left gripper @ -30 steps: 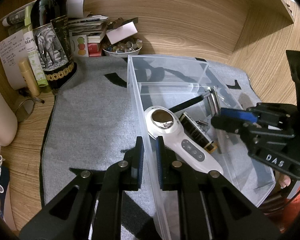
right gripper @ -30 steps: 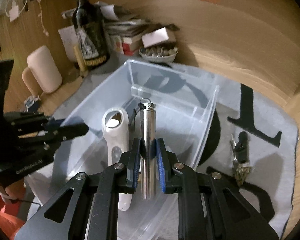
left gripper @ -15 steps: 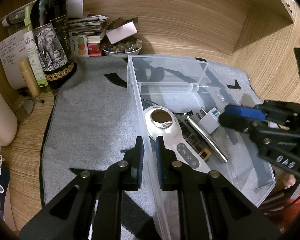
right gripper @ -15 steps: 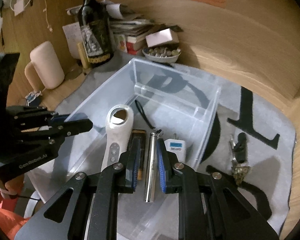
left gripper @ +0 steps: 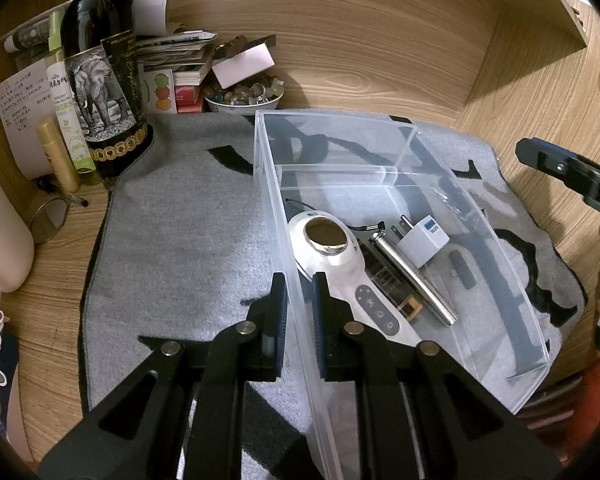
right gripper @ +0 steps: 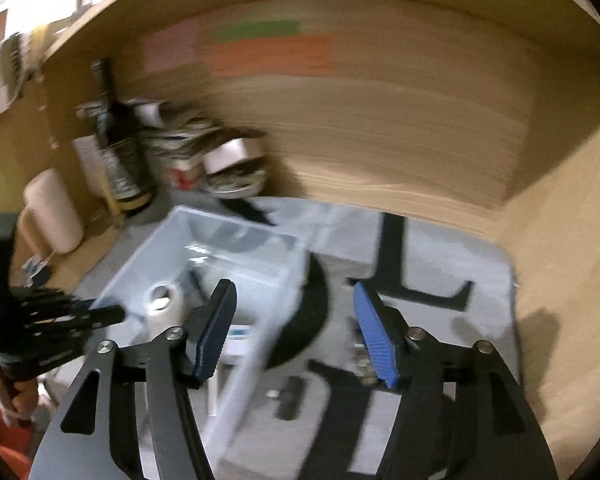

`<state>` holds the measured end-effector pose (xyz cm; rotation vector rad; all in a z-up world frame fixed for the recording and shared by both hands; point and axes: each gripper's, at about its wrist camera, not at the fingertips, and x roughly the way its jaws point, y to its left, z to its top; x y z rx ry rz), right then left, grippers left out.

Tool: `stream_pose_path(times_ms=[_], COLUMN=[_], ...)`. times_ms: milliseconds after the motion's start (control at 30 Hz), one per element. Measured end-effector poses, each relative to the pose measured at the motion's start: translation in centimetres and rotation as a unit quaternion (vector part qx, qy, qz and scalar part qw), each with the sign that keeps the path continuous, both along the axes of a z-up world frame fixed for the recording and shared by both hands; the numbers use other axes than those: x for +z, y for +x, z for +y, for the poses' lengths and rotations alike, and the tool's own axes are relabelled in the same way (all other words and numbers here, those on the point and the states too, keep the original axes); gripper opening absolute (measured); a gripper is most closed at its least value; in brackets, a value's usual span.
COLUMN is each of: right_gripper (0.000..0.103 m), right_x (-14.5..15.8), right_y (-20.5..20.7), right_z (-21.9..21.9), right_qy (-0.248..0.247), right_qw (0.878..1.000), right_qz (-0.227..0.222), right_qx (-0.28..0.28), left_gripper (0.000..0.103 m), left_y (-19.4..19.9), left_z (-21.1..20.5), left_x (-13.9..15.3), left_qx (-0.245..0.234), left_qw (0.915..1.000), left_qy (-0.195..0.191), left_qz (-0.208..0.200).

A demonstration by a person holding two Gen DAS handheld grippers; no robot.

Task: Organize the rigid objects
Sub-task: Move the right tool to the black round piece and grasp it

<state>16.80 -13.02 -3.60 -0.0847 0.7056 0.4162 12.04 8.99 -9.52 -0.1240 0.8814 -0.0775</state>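
A clear plastic bin (left gripper: pixel 404 148) stands on a grey mat (left gripper: pixel 180 232). In it lie a white handheld device (left gripper: pixel 340 264), a silver metal cylinder (left gripper: pixel 412 280), a white plug adapter (left gripper: pixel 422 240) and a dark flat box. My left gripper (left gripper: pixel 299 284) is shut on the bin's left wall. My right gripper (right gripper: pixel 294 312) is open and empty, raised above the bin's right edge; its view is blurred. It also shows at the right edge of the left wrist view (left gripper: pixel 560 168). A black key fob with keys (right gripper: pixel 290 398) lies on the mat beside the bin.
A dark wine bottle (left gripper: pixel 100 80), a spray bottle, papers, books and a bowl of stones (left gripper: pixel 242 98) crowd the back left. Wooden walls close the back and right. A pale mug (left gripper: pixel 0 240) stands at the left.
My right gripper let the silver cylinder go into the bin, opened wide and swung up and to the right. The left gripper stayed put on the bin wall.
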Motion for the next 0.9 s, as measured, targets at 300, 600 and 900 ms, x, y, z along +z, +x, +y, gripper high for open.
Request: stream_pose_path(times_ms=[300,600,900], right_gripper=[0.057,0.057,0.034], right_x=[-4.5,-9.2,-10.7], right_y=[3.0,4.0,4.3], right_z=[-4.0,-3.5,-3.7], right_qy=[-0.009,-0.025,-0.026], right_qw=[0.996,0.99,0.989], right_qz=[0.062,0.129,0.138], right_qx=[-0.066,-0.05,-0.048], left_gripper=[0.012,0.012,0.012], left_y=[0.0,0.0,0.0], left_z=[0.0,0.1,0.1], left_x=[0.0,0.0,0.0], left_qx=[0.0,0.0,-0.001], left_qw=[1.0,1.0,1.0], left_qy=[0.0,0.001,0.001], left_qz=[0.0,0.0,0.001])
